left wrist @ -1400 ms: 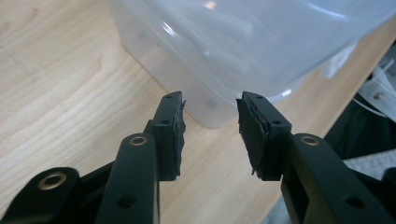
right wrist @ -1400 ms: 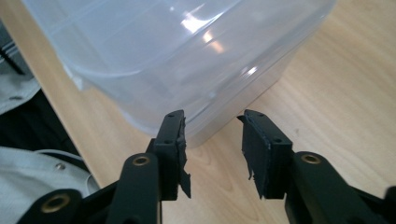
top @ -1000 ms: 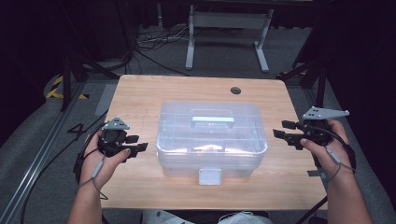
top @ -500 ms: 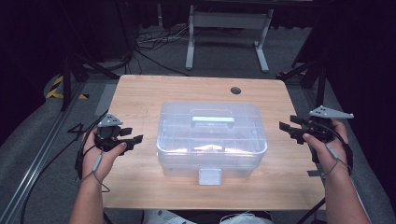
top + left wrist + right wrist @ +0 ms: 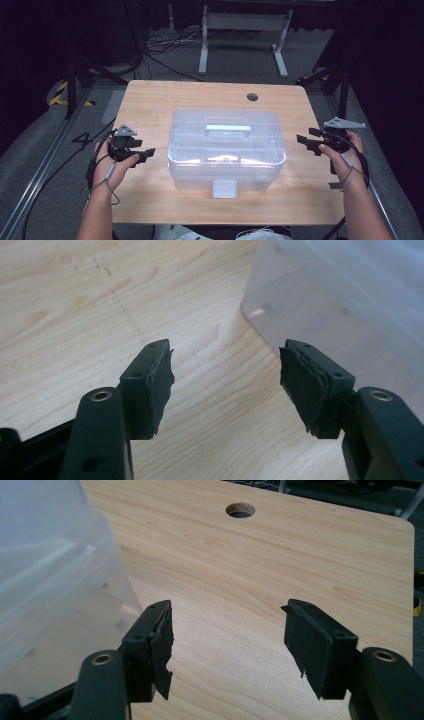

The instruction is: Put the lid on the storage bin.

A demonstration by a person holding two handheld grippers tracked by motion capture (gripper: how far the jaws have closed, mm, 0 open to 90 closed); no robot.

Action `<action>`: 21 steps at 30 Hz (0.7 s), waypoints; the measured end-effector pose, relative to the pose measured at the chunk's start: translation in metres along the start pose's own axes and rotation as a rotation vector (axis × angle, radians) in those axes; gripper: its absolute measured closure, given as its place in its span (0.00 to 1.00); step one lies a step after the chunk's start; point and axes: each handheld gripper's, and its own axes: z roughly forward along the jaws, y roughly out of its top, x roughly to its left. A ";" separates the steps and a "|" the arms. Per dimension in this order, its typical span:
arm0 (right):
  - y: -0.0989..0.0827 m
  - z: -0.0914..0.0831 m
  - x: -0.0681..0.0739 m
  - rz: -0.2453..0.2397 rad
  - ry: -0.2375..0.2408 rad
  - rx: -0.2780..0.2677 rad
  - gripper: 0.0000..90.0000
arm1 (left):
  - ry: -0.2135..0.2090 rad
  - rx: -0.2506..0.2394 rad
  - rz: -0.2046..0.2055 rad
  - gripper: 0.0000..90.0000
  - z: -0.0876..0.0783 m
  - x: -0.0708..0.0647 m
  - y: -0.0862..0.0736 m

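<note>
Translucent plastic storage box (image 5: 227, 150), rounded and lidded, lies between the 2 grippers, long axis running from one to the other. Left gripper (image 5: 146, 152) and right gripper (image 5: 303, 141) have just been opening; both gape empty over the wooden table (image 5: 150, 100).

I see both forearms in from the bottom edge. Left claw (image 5: 145, 151) and right claw (image 5: 305, 141) point inward, level; jaws on both have just been opening, wide apart now, nothing between them.
</note>
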 end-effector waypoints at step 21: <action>-0.024 0.038 -0.004 0.004 0.012 0.146 0.38 | -0.023 0.154 0.035 0.39 0.031 0.002 -0.012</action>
